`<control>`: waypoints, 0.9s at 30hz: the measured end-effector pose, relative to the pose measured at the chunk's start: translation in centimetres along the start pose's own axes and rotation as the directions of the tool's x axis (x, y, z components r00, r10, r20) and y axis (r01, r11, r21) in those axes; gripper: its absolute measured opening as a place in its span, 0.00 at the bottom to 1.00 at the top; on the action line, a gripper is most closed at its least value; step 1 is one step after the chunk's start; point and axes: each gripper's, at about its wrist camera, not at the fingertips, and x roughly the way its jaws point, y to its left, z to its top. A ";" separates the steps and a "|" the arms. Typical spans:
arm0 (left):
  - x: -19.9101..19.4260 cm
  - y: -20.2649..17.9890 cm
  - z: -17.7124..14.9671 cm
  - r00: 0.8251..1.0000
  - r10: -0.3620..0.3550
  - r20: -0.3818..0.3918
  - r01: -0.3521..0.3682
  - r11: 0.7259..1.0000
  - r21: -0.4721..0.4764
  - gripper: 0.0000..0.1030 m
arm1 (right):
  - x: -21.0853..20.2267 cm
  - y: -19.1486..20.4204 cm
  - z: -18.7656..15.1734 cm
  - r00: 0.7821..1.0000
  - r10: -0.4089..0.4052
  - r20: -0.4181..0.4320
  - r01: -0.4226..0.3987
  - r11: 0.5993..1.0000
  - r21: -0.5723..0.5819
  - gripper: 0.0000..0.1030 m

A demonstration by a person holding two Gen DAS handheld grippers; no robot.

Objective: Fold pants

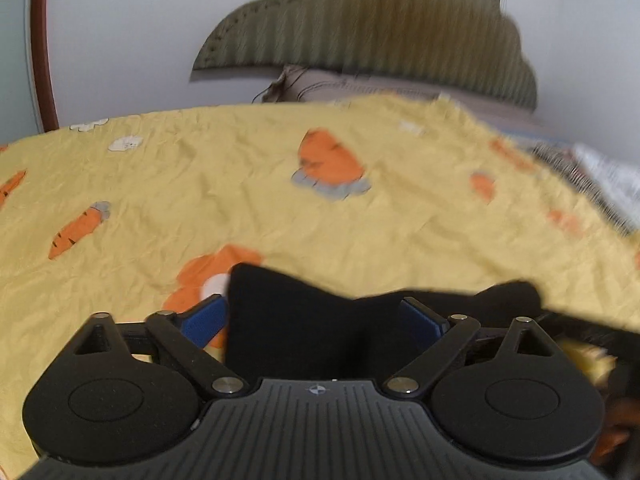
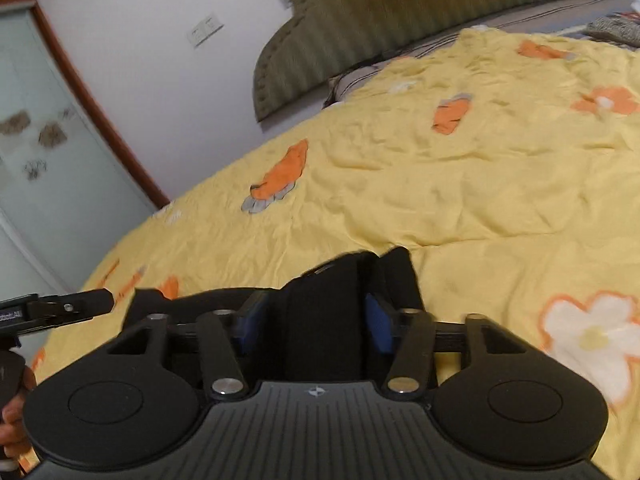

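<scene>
The black pants [image 1: 292,328] lie bunched on the yellow quilt [image 1: 240,184], close under both cameras. My left gripper [image 1: 314,316] stands wide open. The black cloth sits between its blue pads [image 1: 204,318], and the left pad shows a sliver of quilt beside the cloth. My right gripper [image 2: 316,322] is shut on a thick fold of the pants [image 2: 320,304], which fills the gap between its blue pads [image 2: 378,326]. In the right wrist view, the left gripper's finger [image 2: 80,304] pokes in at the left edge, with a hand [image 2: 14,420] below it.
The quilt [image 2: 460,184], printed with orange carrots and flowers, covers the bed. An olive ribbed headboard [image 1: 372,28] and a pillow [image 1: 340,84] are at the far end. A patterned cloth [image 1: 592,176] lies at the right. A frosted glass door [image 2: 52,152] stands at the left.
</scene>
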 end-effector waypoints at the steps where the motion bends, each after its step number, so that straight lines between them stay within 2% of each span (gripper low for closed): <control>1: 0.9 0.0 -0.1 0.999 0.035 -0.008 -0.035 0.999 0.010 0.83 | -0.4 0.4 0.0 0.999 -0.028 0.020 0.029 0.999 -0.035 0.18; 3: 2.4 0.6 -0.3 0.998 0.064 -0.020 -0.064 0.998 0.003 0.84 | -1.6 1.0 0.3 0.991 -0.110 0.075 0.116 0.990 -0.081 0.09; 4: 3.1 0.8 -0.3 0.997 0.072 -0.030 -0.072 0.997 0.001 0.85 | -1.8 0.8 0.6 0.989 -0.124 0.087 0.131 0.988 -0.080 0.09; 7: 4.7 1.6 -0.5 0.993 0.097 -0.067 -0.098 0.995 -0.008 0.84 | -0.5 0.8 0.6 0.988 -0.152 0.040 0.155 0.981 -0.116 0.09; 9: 3.6 1.9 -0.6 0.995 0.093 -0.047 -0.094 0.995 -0.029 0.82 | -1.1 1.2 0.4 0.977 -0.202 0.067 0.209 0.969 -0.135 0.12; 10: 2.8 1.8 -0.8 0.995 0.094 -0.020 -0.095 0.995 -0.025 0.84 | -1.7 1.6 0.4 0.966 -0.243 0.092 0.254 0.957 -0.139 0.12; 11: 2.0 1.6 -0.9 0.995 0.102 0.006 -0.102 0.995 -0.012 0.85 | -2.6 2.2 0.3 0.960 -0.251 0.124 0.269 0.950 -0.156 0.12; 12: 1.6 1.2 -0.9 0.993 0.118 0.023 -0.119 0.993 0.012 0.87 | -3.4 2.6 0.2 0.967 -0.216 0.137 0.238 0.957 -0.167 0.12; 13: 1.7 0.8 -1.0 0.990 0.135 0.028 -0.136 0.990 0.043 0.88 | -3.7 3.0 0.2 0.981 -0.157 0.117 0.176 0.969 -0.173 0.12; 14: 2.4 0.4 -1.0 0.988 0.151 0.019 -0.152 0.985 0.075 0.88 | -3.4 3.3 0.1 0.993 -0.094 0.066 0.105 0.977 -0.186 0.12; 15: 3.2 0.2 -1.0 0.986 0.165 -0.004 -0.164 0.982 0.094 0.88 | -2.6 3.7 -0.1 0.998 -0.067 0.015 0.068 0.975 -0.211 0.12; 17: 5.3 0.4 -1.1 0.983 0.179 -0.039 -0.174 0.980 0.095 0.88 | -0.5 4.1 -0.7 0.989 -0.146 -0.022 0.134 0.950 -0.282 0.13; 18: 5.8 0.7 -1.1 0.980 0.194 -0.045 -0.189 0.978 0.085 0.90 | 0.2 3.8 -0.7 0.989 -0.150 -0.008 0.142 0.947 -0.289 0.16; 20: 5.2 1.8 -1.0 0.980 0.191 -0.052 -0.190 0.981 0.029 0.89 | 0.1 2.7 0.0 0.989 -0.150 -0.006 0.146 0.969 -0.198 0.23; 23: 2.4 3.0 -1.3 0.988 0.152 -0.033 -0.153 0.988 -0.009 0.90 | -1.7 3.0 -0.2 0.978 -0.207 0.040 0.211 0.957 -0.201 0.25; 24: 1.5 3.6 -1.7 0.990 0.139 -0.033 -0.140 0.990 -0.022 0.90 | -2.4 2.8 -0.4 0.979 -0.197 0.043 0.202 0.960 -0.196 0.28; 26: 0.1 5.1 -2.5 0.996 0.062 -0.063 -0.067 0.994 -0.082 0.90 | -3.8 1.8 -0.9 0.988 -0.147 0.037 0.151 0.978 -0.147 0.48; 27: -0.2 6.0 -2.9 0.996 -0.013 -0.092 0.002 0.992 -0.124 0.90 | -4.2 1.1 -1.1 0.991 -0.130 0.026 0.133 0.984 -0.117 0.75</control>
